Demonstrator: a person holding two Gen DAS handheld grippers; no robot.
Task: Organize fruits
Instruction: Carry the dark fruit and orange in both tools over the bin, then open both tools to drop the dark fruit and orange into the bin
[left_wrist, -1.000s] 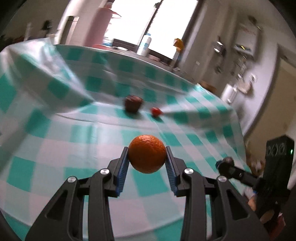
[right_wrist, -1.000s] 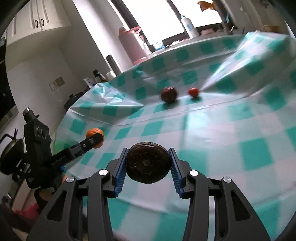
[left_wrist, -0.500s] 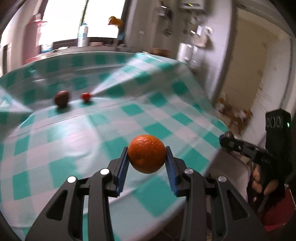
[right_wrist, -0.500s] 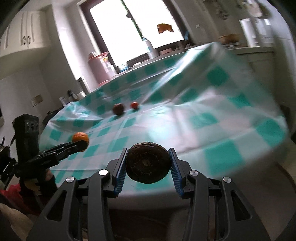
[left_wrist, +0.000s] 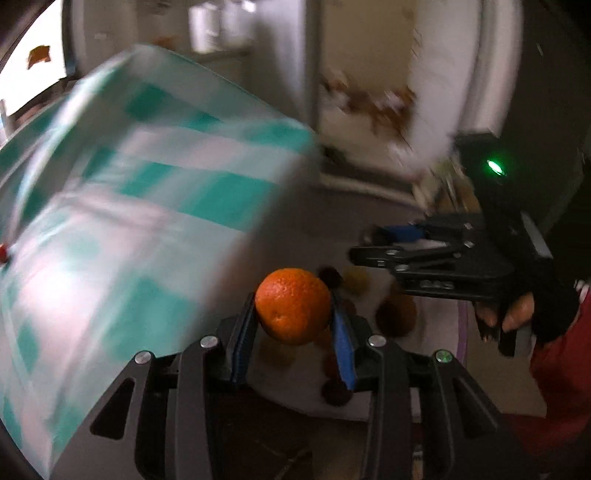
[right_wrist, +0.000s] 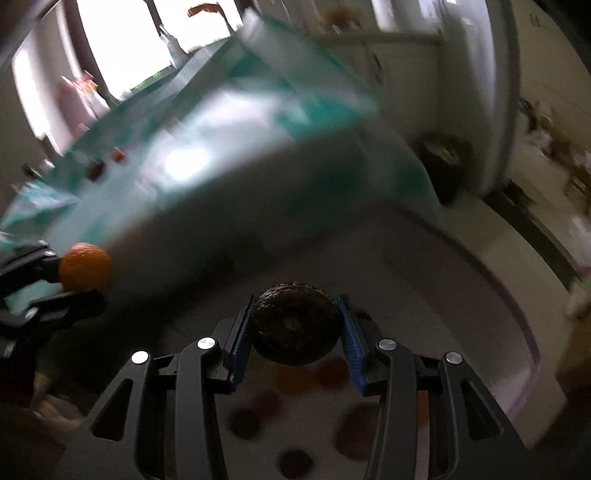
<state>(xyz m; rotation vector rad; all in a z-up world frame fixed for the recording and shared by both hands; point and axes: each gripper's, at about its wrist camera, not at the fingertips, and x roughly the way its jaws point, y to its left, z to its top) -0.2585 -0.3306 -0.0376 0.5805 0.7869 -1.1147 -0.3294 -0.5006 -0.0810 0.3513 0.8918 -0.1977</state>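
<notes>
The left gripper (left_wrist: 293, 325) is clamped on one orange (left_wrist: 293, 305), its blue pads pressing both sides; the right gripper (right_wrist: 295, 341) is clamped on one dark, wrinkled round fruit (right_wrist: 295, 328) in the same manner. Both held fruits hang above a pale container (right_wrist: 461, 295) with a purple rim, set lower than and just beside the table edge.

The left wrist view alone shows the gloved hand (left_wrist: 532, 310) carrying the right gripper, a green indicator light (left_wrist: 495, 168) on that unit, and a doorway (left_wrist: 369, 92) behind. The right wrist view alone shows the window (right_wrist: 147, 40), a pink bottle (right_wrist: 75, 101) at the table's far side, and two fruits on the green-and-white checked tablecloth (right_wrist: 221, 147): one dark fruit (right_wrist: 95, 170) and one small red fruit (right_wrist: 118, 155), near each other.

Loose fruits (right_wrist: 295, 459) lie in the container, at least six in the right wrist view; blur prevents an exact count. Lettering on the right gripper body is illegible.
</notes>
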